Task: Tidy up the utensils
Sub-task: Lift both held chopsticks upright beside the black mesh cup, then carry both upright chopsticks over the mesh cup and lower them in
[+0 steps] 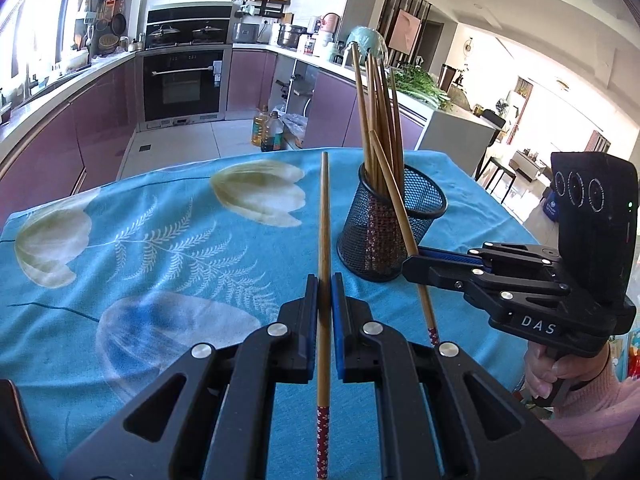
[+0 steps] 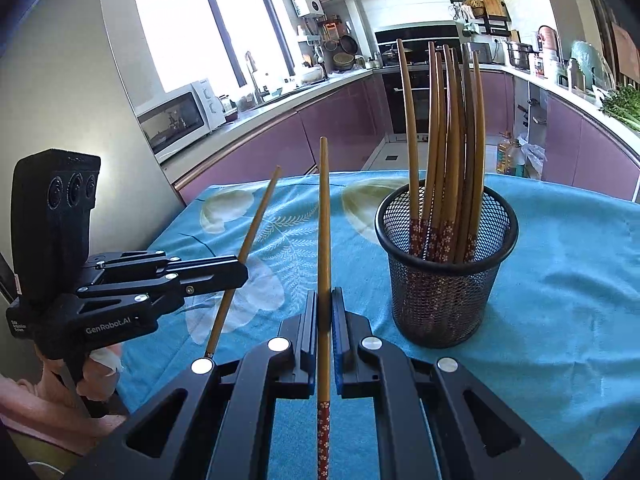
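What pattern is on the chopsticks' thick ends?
Small pale flowers on dark red, clearest on the chopsticks inside the mesh holder, right wrist view.

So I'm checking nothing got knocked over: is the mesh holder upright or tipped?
Upright. The mesh holder stands on its base on the blue cloth, rim level, with chopsticks standing inside it.

The left hand-held gripper pointed forward and downward, its jaws closed tight on one chopstick. The right hand-held gripper matched that pose, jaws clamped on another chopstick. A hand in a pink sleeve gripped its handle.
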A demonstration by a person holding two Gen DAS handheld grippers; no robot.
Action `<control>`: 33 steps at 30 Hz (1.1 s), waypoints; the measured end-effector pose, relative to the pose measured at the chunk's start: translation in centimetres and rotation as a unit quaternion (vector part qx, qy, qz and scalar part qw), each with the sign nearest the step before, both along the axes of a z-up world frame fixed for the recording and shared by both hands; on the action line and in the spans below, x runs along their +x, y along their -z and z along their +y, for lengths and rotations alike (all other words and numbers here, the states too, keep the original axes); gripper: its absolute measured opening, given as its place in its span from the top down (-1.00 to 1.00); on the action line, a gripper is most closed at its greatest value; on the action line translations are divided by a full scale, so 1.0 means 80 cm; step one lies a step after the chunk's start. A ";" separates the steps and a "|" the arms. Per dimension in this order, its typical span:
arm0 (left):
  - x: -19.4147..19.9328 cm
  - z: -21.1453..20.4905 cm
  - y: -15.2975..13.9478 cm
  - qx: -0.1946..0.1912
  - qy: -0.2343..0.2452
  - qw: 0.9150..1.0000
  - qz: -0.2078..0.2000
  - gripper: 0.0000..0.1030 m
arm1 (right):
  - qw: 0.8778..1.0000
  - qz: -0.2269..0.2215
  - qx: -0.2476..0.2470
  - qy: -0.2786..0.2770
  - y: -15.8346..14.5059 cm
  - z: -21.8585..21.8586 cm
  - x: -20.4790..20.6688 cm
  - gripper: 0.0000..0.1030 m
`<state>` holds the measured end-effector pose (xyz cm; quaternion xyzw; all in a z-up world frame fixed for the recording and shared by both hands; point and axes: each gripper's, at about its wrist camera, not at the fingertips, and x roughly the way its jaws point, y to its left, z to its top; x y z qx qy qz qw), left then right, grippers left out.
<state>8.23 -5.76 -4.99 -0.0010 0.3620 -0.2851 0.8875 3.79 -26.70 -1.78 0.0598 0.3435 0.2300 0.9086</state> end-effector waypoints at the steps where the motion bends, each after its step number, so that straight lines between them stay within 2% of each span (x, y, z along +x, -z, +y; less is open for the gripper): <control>1: -0.001 0.000 -0.002 -0.003 0.002 1.000 -0.001 0.86 | 1.000 -0.002 0.000 0.000 0.000 0.000 -0.001 0.89; 18: -0.010 0.002 -0.014 -0.025 0.014 0.999 -0.016 0.86 | 0.999 -0.033 0.004 0.007 -0.019 -0.014 -0.014 0.89; 33: -0.013 -0.002 -0.025 -0.025 0.011 0.999 -0.036 0.86 | 0.999 -0.052 0.005 0.014 -0.032 -0.018 -0.019 0.89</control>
